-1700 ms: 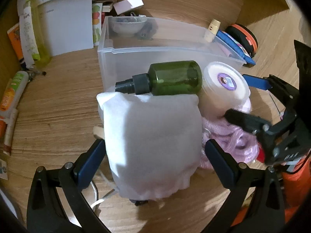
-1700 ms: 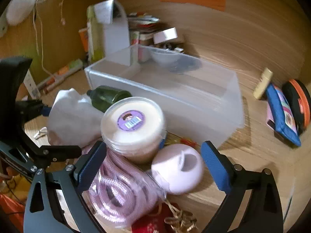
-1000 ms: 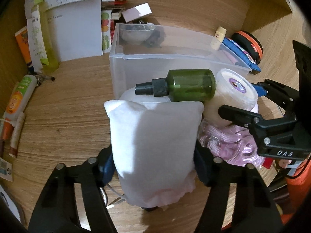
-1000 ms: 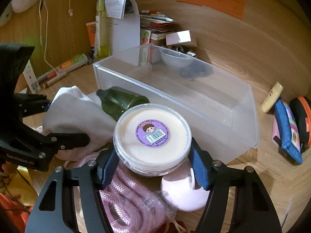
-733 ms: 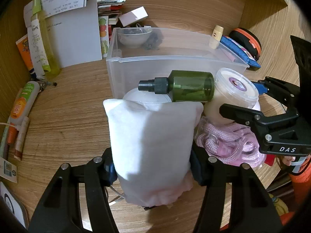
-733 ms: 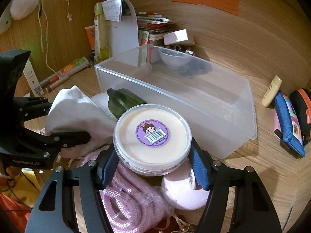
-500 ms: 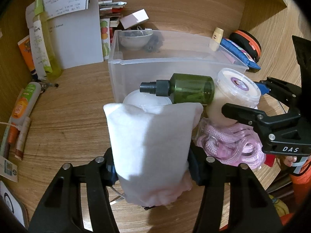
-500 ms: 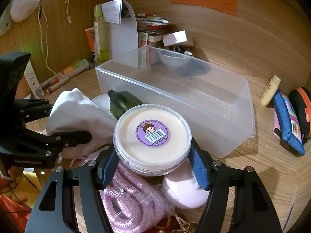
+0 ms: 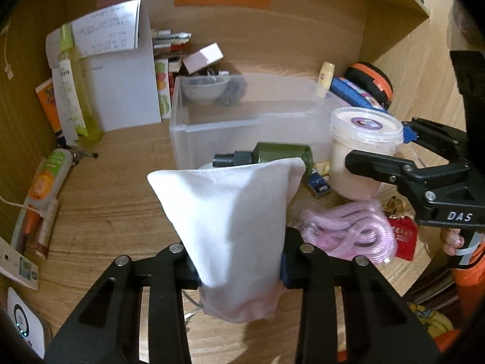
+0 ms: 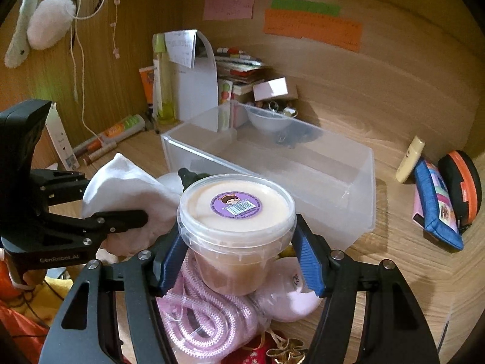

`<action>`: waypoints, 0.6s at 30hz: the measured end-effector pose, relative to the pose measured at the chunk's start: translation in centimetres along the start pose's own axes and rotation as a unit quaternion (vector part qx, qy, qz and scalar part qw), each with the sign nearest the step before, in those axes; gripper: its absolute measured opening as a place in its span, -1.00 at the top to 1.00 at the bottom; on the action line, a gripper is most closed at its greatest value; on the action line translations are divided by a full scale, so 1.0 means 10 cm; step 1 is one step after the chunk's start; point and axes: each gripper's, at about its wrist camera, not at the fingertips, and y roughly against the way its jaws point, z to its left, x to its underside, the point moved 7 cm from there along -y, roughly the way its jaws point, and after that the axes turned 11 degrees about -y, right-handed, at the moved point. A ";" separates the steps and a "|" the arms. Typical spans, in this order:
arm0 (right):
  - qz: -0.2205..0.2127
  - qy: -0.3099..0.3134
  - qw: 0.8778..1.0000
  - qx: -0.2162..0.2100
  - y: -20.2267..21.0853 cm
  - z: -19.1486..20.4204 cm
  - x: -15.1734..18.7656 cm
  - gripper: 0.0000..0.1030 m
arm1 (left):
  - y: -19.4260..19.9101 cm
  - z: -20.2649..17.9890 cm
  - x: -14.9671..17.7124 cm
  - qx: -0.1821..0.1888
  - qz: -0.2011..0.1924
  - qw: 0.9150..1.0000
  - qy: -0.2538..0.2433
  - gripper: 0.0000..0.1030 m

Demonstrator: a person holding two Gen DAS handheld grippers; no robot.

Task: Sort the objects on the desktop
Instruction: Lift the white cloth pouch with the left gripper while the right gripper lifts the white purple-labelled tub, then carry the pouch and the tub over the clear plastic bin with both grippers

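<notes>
Left gripper [image 9: 239,268]: jaws have just been closing and now pinch the lower part of a white cloth pouch [image 9: 233,221], which bulges above them and hangs clear of the bench [image 9: 115,182]. The pouch's bottom edge sags below the jaws.

Right gripper [image 10: 239,261]: jaws stand about half open, blue pads pressed on either side of a clear lidded tub [image 10: 236,227] of pale cream contents, just under its rim. A purple barcode sticker sits on the lid. In the left wrist view the tub [image 9: 363,148] appears raised off the bench, held between the black fingers [image 9: 391,166].

Behind both held items: a clear plastic bin [image 10: 303,163] on the bench, holding a small white bowl [image 10: 266,121] and a dark object at its far end. A green bottle [image 9: 272,154] with a black cap lies on its side in front of the bin, partly hidden by the pouch.

Below the tub: a coil of pink rope [image 10: 200,312] in clear wrap, and a pale pink rounded object [image 10: 291,297] just beside it. A blue pencil case [image 10: 436,209] and an orange-and-black case [image 10: 460,188] lie at the right of the bin.
</notes>
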 end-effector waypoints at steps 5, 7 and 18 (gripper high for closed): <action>-0.011 -0.008 1.000 -0.001 0.11 -0.02 -0.03 -0.21 | 0.17 -0.02 -0.06 0.002 -0.023 1.000 -0.006 0.35; -0.015 -0.011 1.000 -0.003 0.14 -0.02 -0.04 -0.20 | 0.22 -0.04 -0.08 0.003 -0.029 1.000 -0.007 0.35; -0.044 -0.025 0.999 0.004 0.36 -0.13 -0.21 -0.21 | 0.37 0.05 -0.20 0.015 -0.052 0.998 0.010 0.37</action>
